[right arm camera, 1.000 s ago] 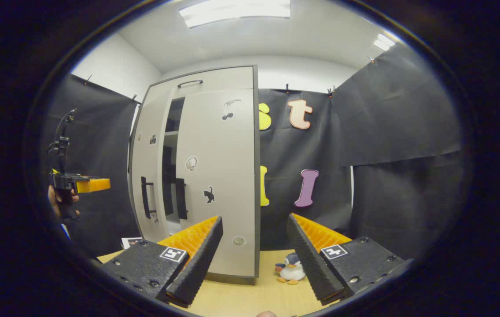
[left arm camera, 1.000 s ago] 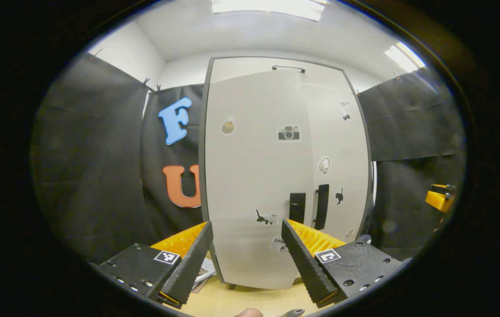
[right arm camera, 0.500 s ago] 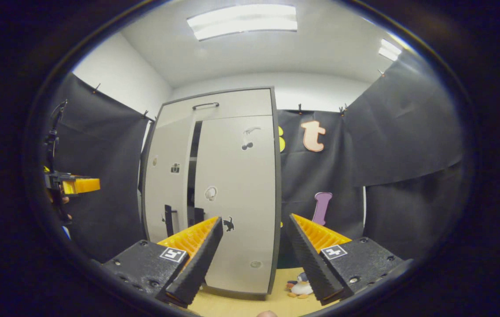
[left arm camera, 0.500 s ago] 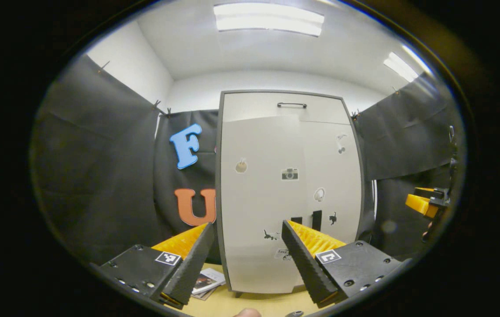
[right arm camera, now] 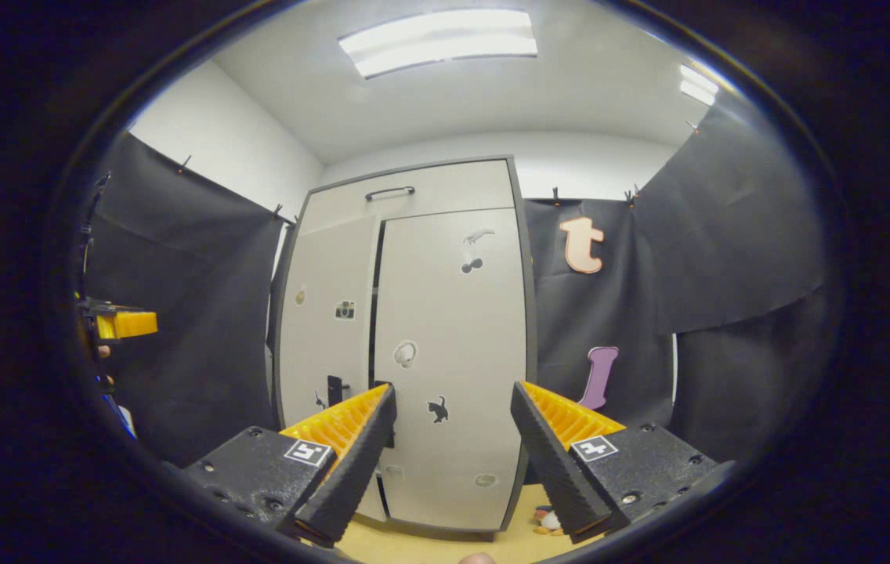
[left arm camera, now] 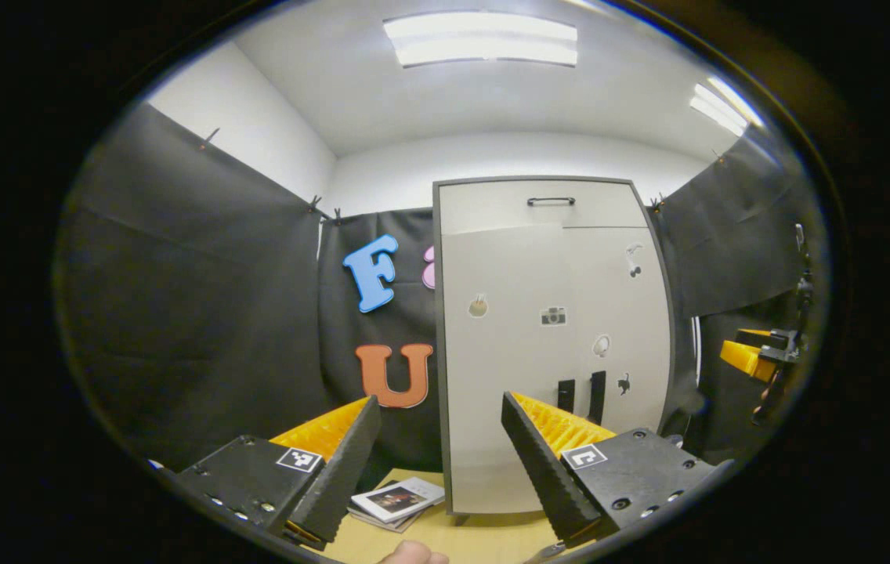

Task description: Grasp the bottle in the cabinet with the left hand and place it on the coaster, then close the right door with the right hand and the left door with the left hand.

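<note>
Both doors of cabinet near shut; left gripper and right gripper spread, empty, facing it, apart.

A pale wooden tabletop carries a tall grey cabinet that stands on it on short dark feet, both doors facing forward and dotted with small stickers. In the left gripper view, a small stack of booklets lies flat on the wood just beside the cabinet's left front corner, the top cover showing a dark picture. In the right gripper view, the same tabletop runs under the cabinet, and a small penguin toy sits on the wood near the cabinet's right front corner, partly hidden behind one of the tongs.
</note>
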`<act>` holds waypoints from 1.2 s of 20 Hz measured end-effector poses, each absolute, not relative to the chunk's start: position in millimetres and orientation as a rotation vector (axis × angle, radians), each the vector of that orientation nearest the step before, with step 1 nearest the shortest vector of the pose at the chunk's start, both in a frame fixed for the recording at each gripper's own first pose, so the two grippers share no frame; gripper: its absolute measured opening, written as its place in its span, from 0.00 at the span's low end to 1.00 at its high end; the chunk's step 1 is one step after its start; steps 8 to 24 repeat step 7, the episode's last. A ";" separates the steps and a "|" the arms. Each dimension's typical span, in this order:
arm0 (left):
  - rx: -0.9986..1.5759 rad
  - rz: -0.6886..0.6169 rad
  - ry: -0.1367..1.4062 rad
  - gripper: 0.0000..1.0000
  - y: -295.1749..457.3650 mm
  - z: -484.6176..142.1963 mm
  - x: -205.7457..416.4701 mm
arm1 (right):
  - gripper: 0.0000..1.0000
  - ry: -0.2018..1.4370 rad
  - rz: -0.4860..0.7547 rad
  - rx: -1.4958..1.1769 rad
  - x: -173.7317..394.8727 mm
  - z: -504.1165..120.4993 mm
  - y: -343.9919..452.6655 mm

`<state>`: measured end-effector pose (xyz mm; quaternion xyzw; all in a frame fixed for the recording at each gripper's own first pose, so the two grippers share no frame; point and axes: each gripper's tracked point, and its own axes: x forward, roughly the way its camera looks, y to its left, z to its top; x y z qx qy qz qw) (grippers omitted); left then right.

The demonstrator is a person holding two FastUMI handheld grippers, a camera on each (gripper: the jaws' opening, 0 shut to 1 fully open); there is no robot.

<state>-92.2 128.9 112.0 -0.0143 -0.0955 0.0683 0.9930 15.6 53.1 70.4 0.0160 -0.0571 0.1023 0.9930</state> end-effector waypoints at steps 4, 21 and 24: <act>-0.034 0.161 -0.195 0.99 135.1 108.5 -94.7 | 0.92 -0.090 0.216 0.024 21.3 64.1 61.3; -0.042 0.117 -0.221 0.99 126.4 110.7 -90.1 | 0.96 -0.094 0.207 0.028 19.7 64.2 58.2; -0.042 0.117 -0.221 0.99 126.4 110.7 -90.1 | 0.96 -0.094 0.207 0.028 19.7 64.2 58.2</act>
